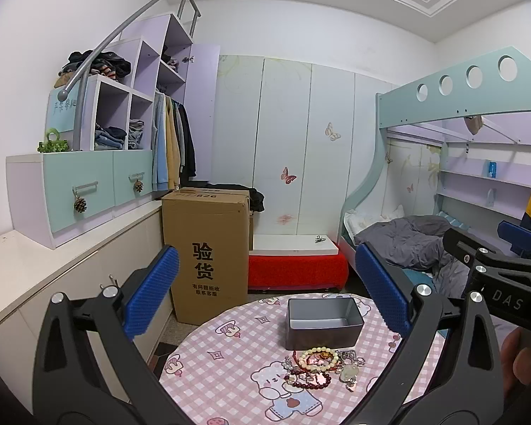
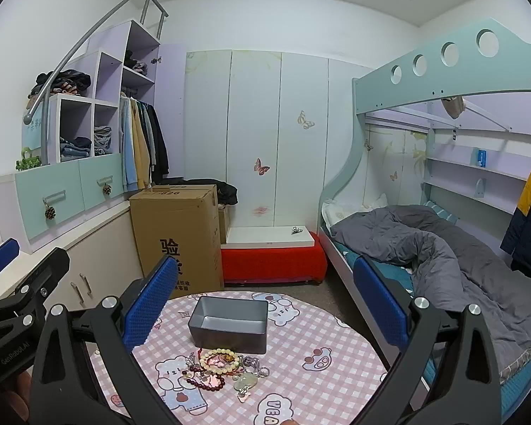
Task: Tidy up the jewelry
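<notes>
Both the left gripper (image 1: 267,292) and right gripper (image 2: 265,297) hover above the table (image 2: 336,336) with jaws spread wide, holding nothing. At lower centre, the jewelry (image 1: 320,366) is piled just before the box (image 1: 324,324), with bare cloth all around it.

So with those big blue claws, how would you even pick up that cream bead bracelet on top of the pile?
From straight above, I'd guess. The cream bead bracelet lies flat atop the jewelry pile, so pinch one arc of its ring, one finger inside the loop, one outside. The right gripper is open and nearest.
</notes>
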